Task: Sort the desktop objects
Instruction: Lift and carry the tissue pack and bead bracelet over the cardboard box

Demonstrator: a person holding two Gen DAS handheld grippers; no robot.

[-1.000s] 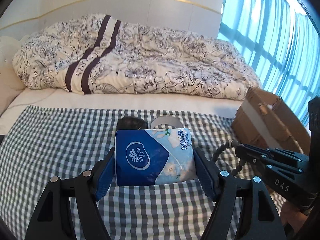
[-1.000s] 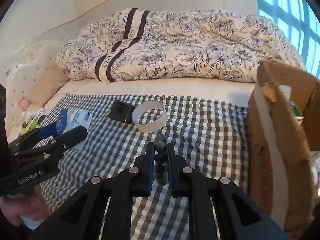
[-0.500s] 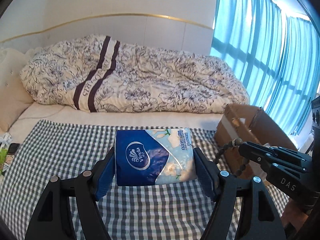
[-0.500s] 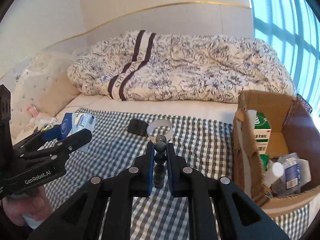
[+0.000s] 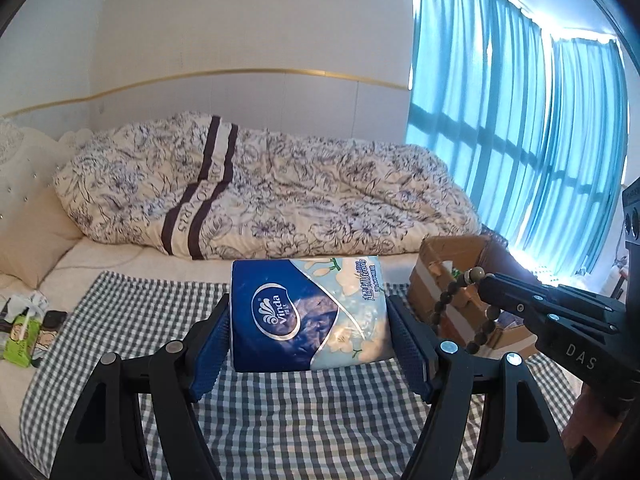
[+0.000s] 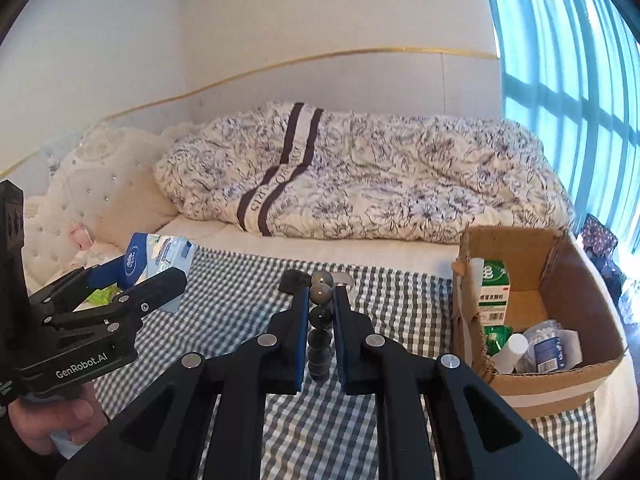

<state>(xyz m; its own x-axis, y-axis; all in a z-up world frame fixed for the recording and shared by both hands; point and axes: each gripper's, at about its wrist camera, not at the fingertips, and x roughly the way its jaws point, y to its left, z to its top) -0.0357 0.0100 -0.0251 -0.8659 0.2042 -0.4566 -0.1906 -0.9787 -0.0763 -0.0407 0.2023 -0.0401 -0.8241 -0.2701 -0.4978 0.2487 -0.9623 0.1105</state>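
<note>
Left claw (image 5: pixel 310 344) clamps tissue pack (image 5: pixel 308 316) above checkered cloth (image 5: pixel 300 412).

Tissue pack (image 5: pixel 308 314): dark blue with pale blue floral half. Bead string (image 6: pixel 320 320): dark grey-green beads. Cloth (image 5: pixel 280 412): grey-white gingham check. Duvet (image 5: pixel 280 196): cream, dark floral print, two brown stripes. Box (image 6: pixel 576 384): brown cardboard. Curtains (image 5: pixel 520 128): teal. Tool pads (image 5: pixel 210 354): blue, frames black.

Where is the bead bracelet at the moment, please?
The bead bracelet is clamped in the right tongs, held above the checked cloth, just left of the cardboard box.
</note>
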